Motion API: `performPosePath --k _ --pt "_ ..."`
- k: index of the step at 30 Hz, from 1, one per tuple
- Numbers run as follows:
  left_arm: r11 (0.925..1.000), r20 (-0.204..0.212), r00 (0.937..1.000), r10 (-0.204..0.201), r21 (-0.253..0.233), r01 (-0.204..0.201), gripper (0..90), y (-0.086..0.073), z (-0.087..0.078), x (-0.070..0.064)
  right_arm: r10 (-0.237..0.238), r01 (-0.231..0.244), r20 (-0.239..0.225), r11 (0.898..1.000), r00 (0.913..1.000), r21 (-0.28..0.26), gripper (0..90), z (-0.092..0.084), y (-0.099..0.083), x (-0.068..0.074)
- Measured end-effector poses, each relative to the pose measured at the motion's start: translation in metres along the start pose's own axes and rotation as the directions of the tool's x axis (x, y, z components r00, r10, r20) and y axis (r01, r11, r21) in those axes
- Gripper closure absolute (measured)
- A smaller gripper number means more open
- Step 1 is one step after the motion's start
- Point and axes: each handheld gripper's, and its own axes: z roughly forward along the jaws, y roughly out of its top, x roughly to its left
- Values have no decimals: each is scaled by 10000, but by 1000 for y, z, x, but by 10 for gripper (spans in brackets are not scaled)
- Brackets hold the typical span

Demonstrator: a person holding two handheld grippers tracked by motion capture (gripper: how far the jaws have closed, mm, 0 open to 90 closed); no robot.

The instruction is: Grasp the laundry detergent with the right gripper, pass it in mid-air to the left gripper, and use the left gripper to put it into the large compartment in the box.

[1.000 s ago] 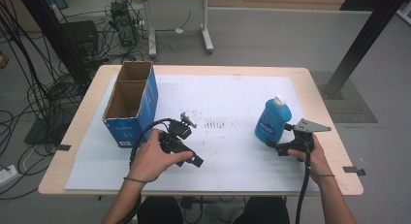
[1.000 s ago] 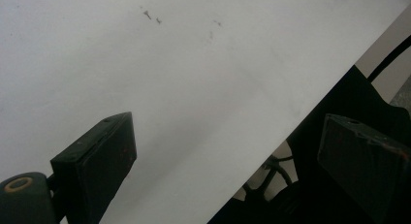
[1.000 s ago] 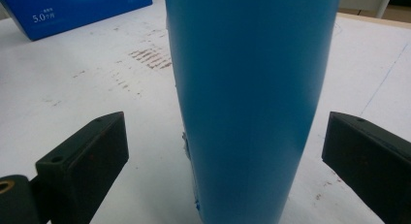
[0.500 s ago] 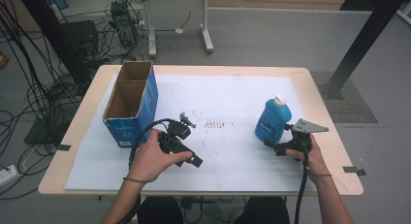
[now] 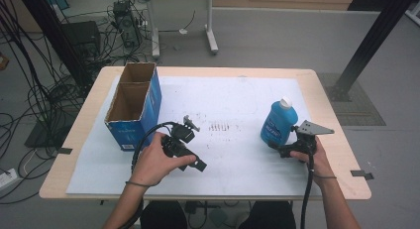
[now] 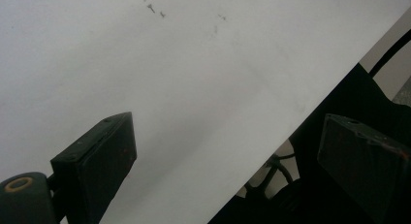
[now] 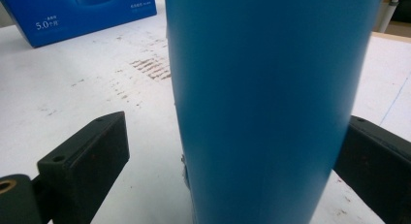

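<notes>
My right gripper (image 5: 275,148) sits at the base of the blue bottle (image 5: 278,123), which stands upright with its white cap on the white sheet (image 5: 237,97), toward the table's (image 5: 317,80) right side. In the right gripper view the bottle (image 7: 271,103) stands between my spread jaws; the right one seems to touch it, a gap shows at the left, so nothing is clamped. My left gripper (image 5: 197,162) rests low over the sheet, jaws apart and empty. The open blue cardboard box (image 5: 132,106) stands at the far left.
</notes>
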Motion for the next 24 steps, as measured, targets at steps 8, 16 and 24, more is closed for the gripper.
performPosePath --k 8,16,24 --pt "10000 -10 10000 -32 -17 32 70 -2 0 0 39 -39 -24 9999 10000 -167 26 4 0 -1" --pt "10000 23 10000 -50 -3 50 71 -2 0 1 112 -112 0 9996 9999 -259 26 6 -2 -1" --pt "10000 31 10000 -51 31 51 71 -2 2 2 196 -195 34 9995 9998 -267 26 6 -4 -1"
